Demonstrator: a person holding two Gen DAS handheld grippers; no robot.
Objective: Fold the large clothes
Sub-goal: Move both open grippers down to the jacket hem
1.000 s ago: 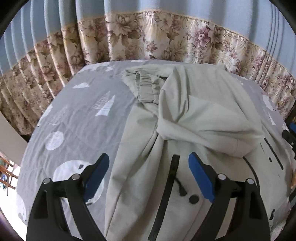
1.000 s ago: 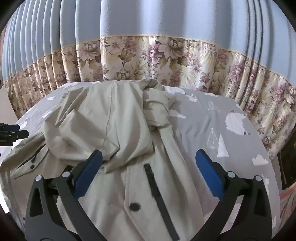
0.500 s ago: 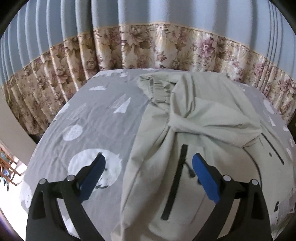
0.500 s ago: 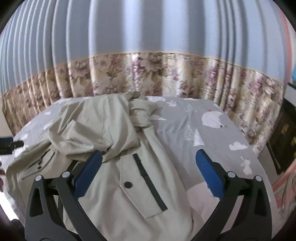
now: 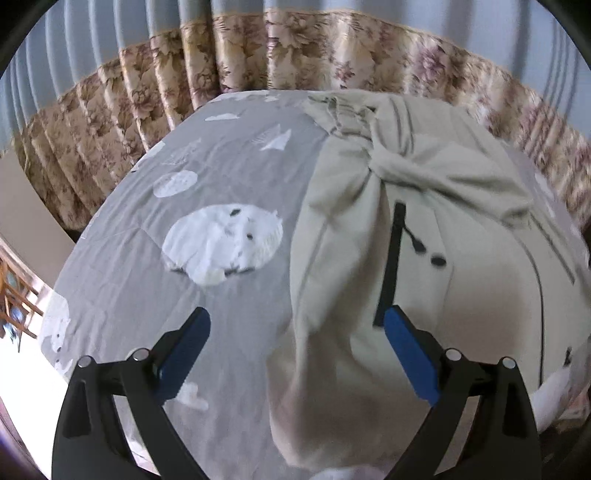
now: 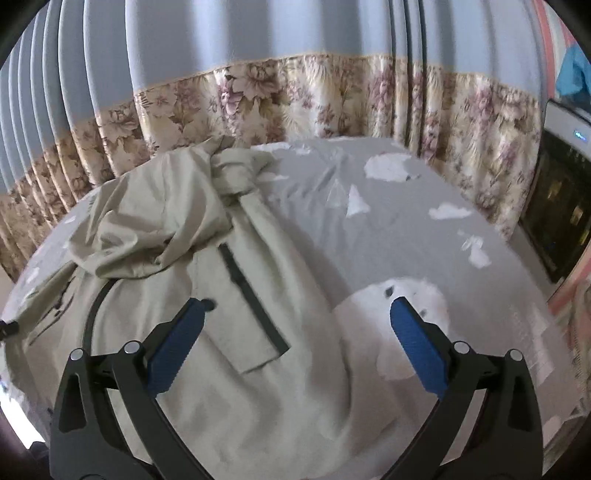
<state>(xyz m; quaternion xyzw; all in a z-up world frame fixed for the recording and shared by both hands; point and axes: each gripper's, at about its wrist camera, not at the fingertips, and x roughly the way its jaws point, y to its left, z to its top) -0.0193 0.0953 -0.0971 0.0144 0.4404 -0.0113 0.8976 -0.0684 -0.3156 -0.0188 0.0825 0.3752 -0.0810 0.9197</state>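
- Two grippers hang over a bed, each seen from its own wrist camera, both with blue-padded fingers.
- Left gripper [image 5: 297,321]: jaws spread wide with nothing between them; one pad sits over bare bedsheet, the other over the jacket's edge, neither visibly touching cloth.
- Right gripper [image 6: 297,312]: jaws likewise wide apart and holding nothing; its left pad lies over the jacket near a dark snap button [image 6: 208,304], its right pad over a white animal print on the sheet.
- Beige jacket [image 5: 436,266] [image 6: 177,280]: spread lengthwise on the bed, front up, its near hem reaching toward the grippers. A sleeve or hood is bunched in a loose heap across its far half.
- Black pocket zippers [image 5: 391,258] [image 6: 255,299] run along the jacket's front, one to each side.
- Grey bedsheet [image 5: 221,177] [image 6: 406,229] with white bears, clouds and trees lies under the jacket, bare on both sides of it.
- Blue curtain [image 6: 258,33] with a floral lower band hangs behind the bed.
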